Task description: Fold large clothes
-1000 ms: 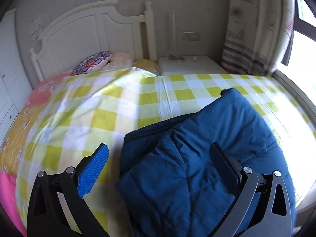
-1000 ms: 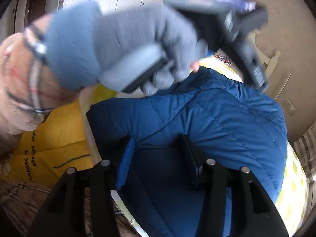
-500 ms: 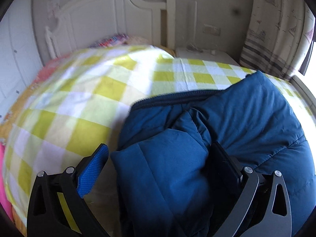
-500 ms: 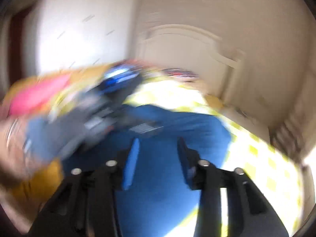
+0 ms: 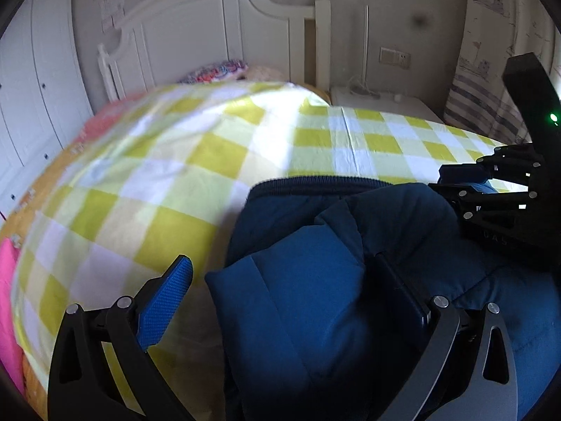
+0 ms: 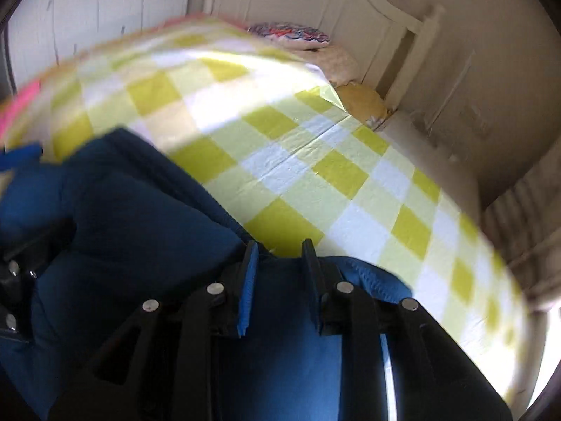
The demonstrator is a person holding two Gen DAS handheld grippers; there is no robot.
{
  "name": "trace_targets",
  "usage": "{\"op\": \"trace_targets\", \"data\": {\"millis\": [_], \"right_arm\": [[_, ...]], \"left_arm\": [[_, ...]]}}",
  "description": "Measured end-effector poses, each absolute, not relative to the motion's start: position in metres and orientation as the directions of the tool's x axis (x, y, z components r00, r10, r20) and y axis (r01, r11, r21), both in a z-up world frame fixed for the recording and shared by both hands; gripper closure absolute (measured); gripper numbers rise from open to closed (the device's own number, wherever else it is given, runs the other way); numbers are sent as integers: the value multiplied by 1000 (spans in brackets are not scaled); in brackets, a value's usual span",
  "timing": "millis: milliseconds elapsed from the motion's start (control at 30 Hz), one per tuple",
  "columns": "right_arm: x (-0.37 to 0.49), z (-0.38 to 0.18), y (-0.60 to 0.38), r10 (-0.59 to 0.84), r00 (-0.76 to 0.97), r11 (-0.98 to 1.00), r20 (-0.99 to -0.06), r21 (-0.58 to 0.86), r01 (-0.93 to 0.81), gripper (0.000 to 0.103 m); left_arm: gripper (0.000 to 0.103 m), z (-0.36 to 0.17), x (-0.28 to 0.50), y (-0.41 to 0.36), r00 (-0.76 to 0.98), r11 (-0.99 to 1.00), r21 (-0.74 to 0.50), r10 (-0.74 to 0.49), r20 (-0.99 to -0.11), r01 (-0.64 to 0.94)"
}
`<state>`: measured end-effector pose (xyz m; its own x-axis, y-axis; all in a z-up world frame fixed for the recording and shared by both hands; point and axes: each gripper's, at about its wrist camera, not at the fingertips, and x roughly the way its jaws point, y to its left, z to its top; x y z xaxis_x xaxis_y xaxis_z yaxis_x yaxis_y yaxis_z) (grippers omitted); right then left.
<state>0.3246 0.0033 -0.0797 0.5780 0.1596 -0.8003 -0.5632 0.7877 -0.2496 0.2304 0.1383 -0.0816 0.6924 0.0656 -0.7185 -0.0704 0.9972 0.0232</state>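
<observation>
We hold our left gripper (image 5: 280,287) spread wide over the puffy navy quilted jacket (image 5: 315,315); our right gripper (image 6: 278,273) is closing at the jacket's far hem.

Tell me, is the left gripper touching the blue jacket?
Touching. In the left wrist view, the left gripper has one finger pressed into the jacket.

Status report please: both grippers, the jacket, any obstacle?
Left hand-held gripper open over jacket. Right hand-held gripper closing at jacket's far edge. Jacket bunched on checked cover. No obstacle seen.
</observation>
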Motion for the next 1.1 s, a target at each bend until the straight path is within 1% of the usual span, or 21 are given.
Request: {"op": "trace_targets", "data": {"millis": [33,100,133,200,233,300,367,433,467,500,533,600,667,767,800,867,900,967,1033,1067,1100], "right_arm": [[324,-78,1,170,578,792,-798,-238,-562,77],[319,-66,-15,232,580,824,-781,-159,-544,74],[315,-55,-27,281,588,846,-759,-92,-524,71],[317,-32,-47,338,635,882,-695,-2,-472,70],[316,-23,-58,310,685,906,-660,-14,-424,70],[320,-18,-72,280,718,928,-637,-12,-373,70],[330,-28,-77,265,695,934,-668,0,-357,70],[344,-69,-63,236,590,915,-772,-28,-402,71],[346,-79,-61,246,577,912,-779,-15,-409,71],[348,-81,-68,281,587,924,-759,48,-380,71],[351,-80,-70,287,576,926,-765,68,-371,71],[350,-70,-63,233,570,921,-788,-9,-390,71],[340,-47,-55,179,621,915,-763,-103,-390,71],[322,-21,-51,255,675,910,-692,-64,-410,70],[319,-23,-44,259,666,898,-699,-79,-432,70],[329,-69,-22,183,549,850,-815,-150,-506,64],[329,-80,-20,185,559,846,-808,-158,-509,62],[331,-79,-22,201,573,864,-795,-132,-487,62],[326,-70,-10,131,590,839,-796,-228,-494,62],[323,-64,-6,118,602,832,-790,-252,-493,61],[319,-53,-2,142,616,830,-775,-247,-501,61]], "left_arm": [[4,-82,230,138,691,997,19,63,-720,-71],[4,-82,227,138,696,997,15,60,-715,-71],[4,-82,227,138,698,997,17,62,-713,-72],[4,-83,228,138,695,998,16,59,-717,-69],[4,-83,227,138,693,998,13,56,-719,-68],[4,-84,227,139,690,998,2,45,-723,-64],[4,-85,229,142,683,998,-22,25,-730,-61],[4,-86,231,144,679,997,-38,15,-734,-64],[4,-86,231,145,676,997,-36,22,-736,-72],[4,-86,231,145,676,997,-40,20,-737,-73],[4,-86,232,146,676,996,-45,17,-737,-74],[4,-85,231,144,680,997,-38,20,-733,-71],[4,-84,230,143,687,997,-27,30,-726,-73],[4,-84,230,143,688,997,-30,28,-725,-72],[4,-84,230,143,688,997,-32,27,-725,-72],[4,-84,230,144,689,997,-33,25,-724,-72],[4,-84,230,145,691,996,-35,28,-722,-77],[4,-85,230,147,685,996,-50,17,-728,-78],[4,-86,230,148,684,995,-61,7,-730,-75],[4,-86,230,147,686,995,-57,11,-728,-76],[4,-85,230,147,687,996,-56,12,-727,-76]]}}
